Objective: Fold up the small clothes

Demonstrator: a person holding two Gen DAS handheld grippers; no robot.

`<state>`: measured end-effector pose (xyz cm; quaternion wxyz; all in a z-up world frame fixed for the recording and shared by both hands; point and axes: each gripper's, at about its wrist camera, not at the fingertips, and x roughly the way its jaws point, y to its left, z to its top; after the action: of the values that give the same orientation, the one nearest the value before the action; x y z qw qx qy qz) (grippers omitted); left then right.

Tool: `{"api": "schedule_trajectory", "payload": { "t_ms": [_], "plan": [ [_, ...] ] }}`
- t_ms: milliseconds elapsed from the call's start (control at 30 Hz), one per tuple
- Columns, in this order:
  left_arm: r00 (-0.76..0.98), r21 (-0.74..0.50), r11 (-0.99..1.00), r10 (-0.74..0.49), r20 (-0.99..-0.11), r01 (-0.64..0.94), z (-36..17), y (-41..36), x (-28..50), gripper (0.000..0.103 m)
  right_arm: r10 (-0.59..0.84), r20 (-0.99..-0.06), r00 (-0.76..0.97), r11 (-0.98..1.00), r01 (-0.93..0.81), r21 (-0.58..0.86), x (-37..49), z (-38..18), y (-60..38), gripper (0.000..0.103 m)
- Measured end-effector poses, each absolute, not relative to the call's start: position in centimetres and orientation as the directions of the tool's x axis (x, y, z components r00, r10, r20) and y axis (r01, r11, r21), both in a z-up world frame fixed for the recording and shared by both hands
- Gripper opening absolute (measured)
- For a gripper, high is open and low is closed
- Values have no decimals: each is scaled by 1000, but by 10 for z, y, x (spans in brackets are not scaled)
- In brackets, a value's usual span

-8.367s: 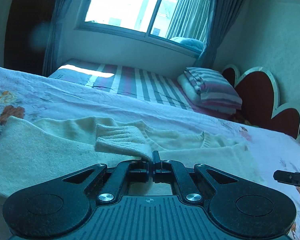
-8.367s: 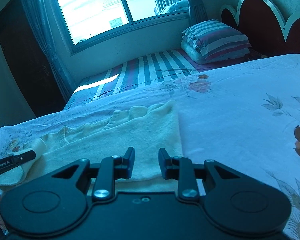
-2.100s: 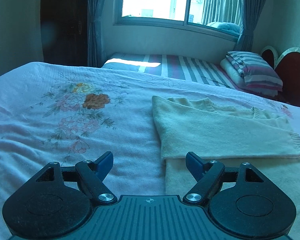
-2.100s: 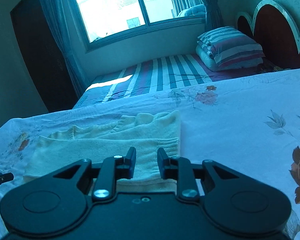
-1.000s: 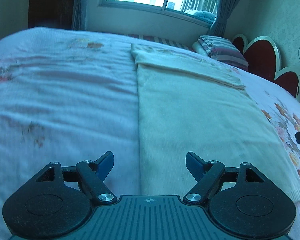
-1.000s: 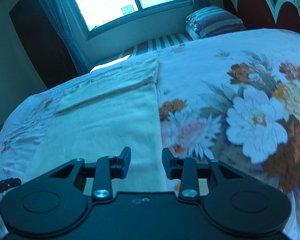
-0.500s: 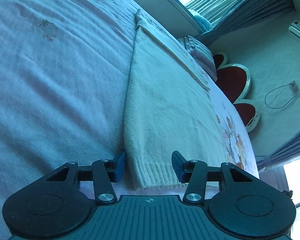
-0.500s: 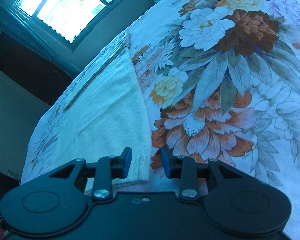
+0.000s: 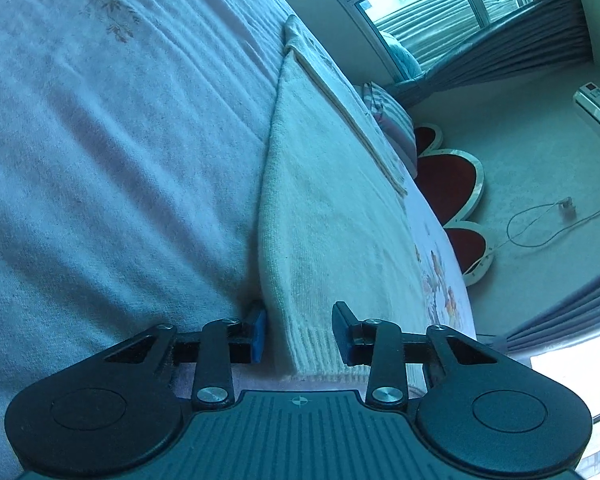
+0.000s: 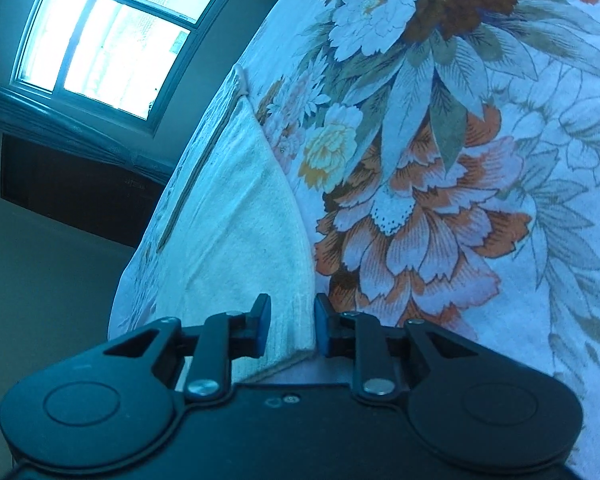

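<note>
Since a second ago both views have been rolled and brought down close to the sweater's [image 9: 332, 216] ribbed hem. The left gripper [image 9: 300, 334], then spread wide above the cloth, is now set astride the hem corner at 6 o'clock, its jaws closing with the knit between them. The right gripper [image 10: 289, 326] has likewise been lowered onto the opposite hem corner [image 10: 296, 320], jaws closing around it beside the floral bedspread [image 10: 440, 184].
</note>
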<state>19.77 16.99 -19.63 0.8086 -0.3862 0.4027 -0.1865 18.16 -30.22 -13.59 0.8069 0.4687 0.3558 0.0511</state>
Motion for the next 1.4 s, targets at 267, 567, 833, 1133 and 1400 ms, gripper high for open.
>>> {"api": "schedule_trajectory", "payload": {
  "t_ms": [267, 567, 833, 1133, 1400],
  "plan": [
    [619, -757, 653, -591, -516, -7, -196, 166, 211, 20, 421, -531, 735, 584, 228, 779, 196, -136, -298, 23],
    [639, -721, 692, -571, -516, 36, -199, 177, 202, 3, 369, -603, 707, 723, 189, 665, 199, -124, -287, 5],
    [695, -697, 711, -548, -466, 92, -165, 194, 195, 2, 320, -575, 753, 828, 73, 556, 191, -72, -275, 5],
    [755, -692, 703, -542, -369, 167, -111, 193, 245, 2, 315, -502, 806, 863, -23, 505, 228, -16, -273, 5],
    [792, -668, 714, -525, -312, 210, -61, 170, 337, 2, 330, -444, 833, 884, -108, 456, 315, 22, -280, 5]
  ]
}}
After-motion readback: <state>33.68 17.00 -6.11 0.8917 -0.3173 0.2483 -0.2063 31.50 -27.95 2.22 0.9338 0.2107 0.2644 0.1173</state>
